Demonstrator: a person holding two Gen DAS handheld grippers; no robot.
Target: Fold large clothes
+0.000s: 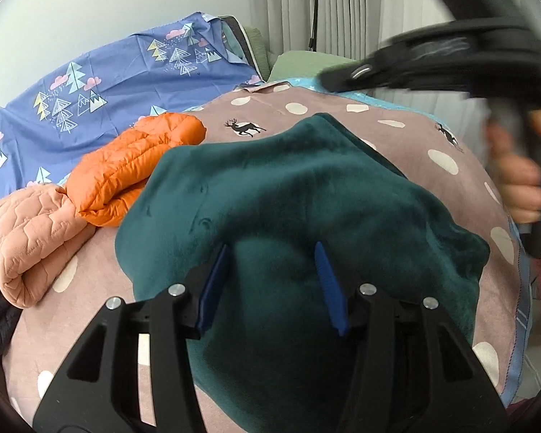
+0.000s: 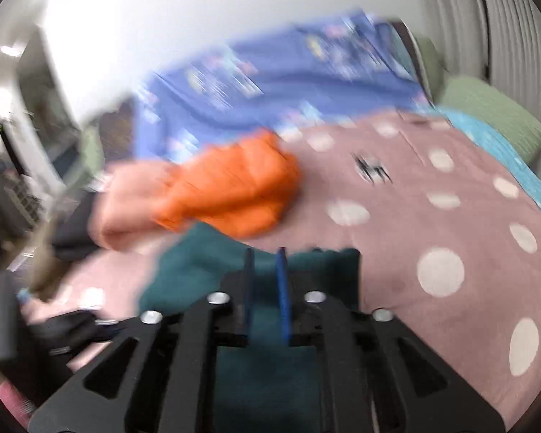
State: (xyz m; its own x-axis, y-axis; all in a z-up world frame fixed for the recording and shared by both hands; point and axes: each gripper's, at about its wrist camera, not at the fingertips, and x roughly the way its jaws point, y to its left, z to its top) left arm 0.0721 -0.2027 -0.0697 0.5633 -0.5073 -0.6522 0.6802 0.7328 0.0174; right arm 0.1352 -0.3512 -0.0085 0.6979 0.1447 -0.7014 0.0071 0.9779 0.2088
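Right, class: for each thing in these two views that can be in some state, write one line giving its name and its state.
teal fleece garment: lying on the spotted bedspread, partly folded
orange puffer jacket: folded
pink quilted jacket: folded, touching the orange one
left gripper: open, over the fleece
right gripper: slightly open, nothing between its fingers

Left hand-held gripper (image 1: pixel 272 252) hovers parted over the teal fleece garment (image 1: pixel 306 187).
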